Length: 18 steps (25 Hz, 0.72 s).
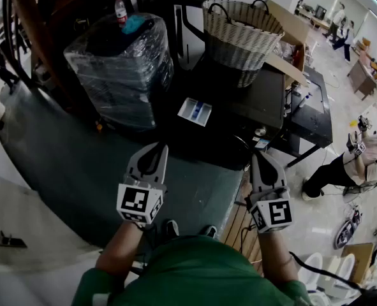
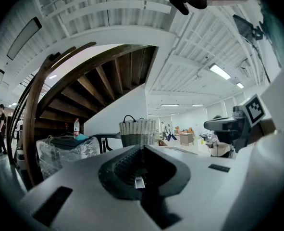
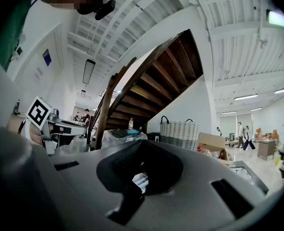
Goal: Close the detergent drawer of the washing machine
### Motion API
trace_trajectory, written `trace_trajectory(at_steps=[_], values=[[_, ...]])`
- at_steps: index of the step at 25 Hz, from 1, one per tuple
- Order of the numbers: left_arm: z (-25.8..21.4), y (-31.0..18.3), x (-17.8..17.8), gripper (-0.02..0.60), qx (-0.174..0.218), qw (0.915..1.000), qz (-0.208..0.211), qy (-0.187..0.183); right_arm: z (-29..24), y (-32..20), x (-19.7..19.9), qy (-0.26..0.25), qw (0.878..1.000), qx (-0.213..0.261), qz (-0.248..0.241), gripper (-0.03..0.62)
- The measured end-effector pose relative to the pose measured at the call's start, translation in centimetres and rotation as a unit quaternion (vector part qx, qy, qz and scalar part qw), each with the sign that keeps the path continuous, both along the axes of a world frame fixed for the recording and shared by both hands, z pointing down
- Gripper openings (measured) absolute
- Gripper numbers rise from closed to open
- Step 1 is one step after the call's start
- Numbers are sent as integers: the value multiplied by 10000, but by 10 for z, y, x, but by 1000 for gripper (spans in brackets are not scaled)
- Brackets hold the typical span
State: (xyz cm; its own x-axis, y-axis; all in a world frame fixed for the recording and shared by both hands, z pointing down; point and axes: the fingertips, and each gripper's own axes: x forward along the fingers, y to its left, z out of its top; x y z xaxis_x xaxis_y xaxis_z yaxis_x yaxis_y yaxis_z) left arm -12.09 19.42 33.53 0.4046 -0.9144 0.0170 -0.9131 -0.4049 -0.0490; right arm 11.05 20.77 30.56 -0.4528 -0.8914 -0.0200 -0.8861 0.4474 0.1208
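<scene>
The drawer (image 1: 194, 111) juts open from the dark washer (image 1: 252, 107), well ahead of the left hand-held gripper (image 1: 156, 150) and the right hand-held gripper (image 1: 259, 158), both clenched on nothing. It is probably light, stiff plastic on a slide, so push squarely on its front.

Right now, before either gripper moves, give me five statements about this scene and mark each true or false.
1. The detergent drawer stands pulled out of the washing machine. True.
2. The wicker basket sits on the floor in front of the machine. False: it stands on top of the machine, behind the drawer.
3. The left gripper touches the drawer. False: it is held short of the drawer, well apart from it.
4. A bottle stands on the plastic-wrapped bundle. True.
5. The right gripper grips a cloth. False: its jaws are together on nothing.
</scene>
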Motion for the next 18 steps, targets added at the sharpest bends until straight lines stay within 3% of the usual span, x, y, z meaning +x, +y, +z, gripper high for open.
trace_trajectory(at_steps=[18], values=[[2, -10, -39, 38, -53, 9993, 266, 240, 2, -4, -46, 12, 9996, -53, 272, 18]])
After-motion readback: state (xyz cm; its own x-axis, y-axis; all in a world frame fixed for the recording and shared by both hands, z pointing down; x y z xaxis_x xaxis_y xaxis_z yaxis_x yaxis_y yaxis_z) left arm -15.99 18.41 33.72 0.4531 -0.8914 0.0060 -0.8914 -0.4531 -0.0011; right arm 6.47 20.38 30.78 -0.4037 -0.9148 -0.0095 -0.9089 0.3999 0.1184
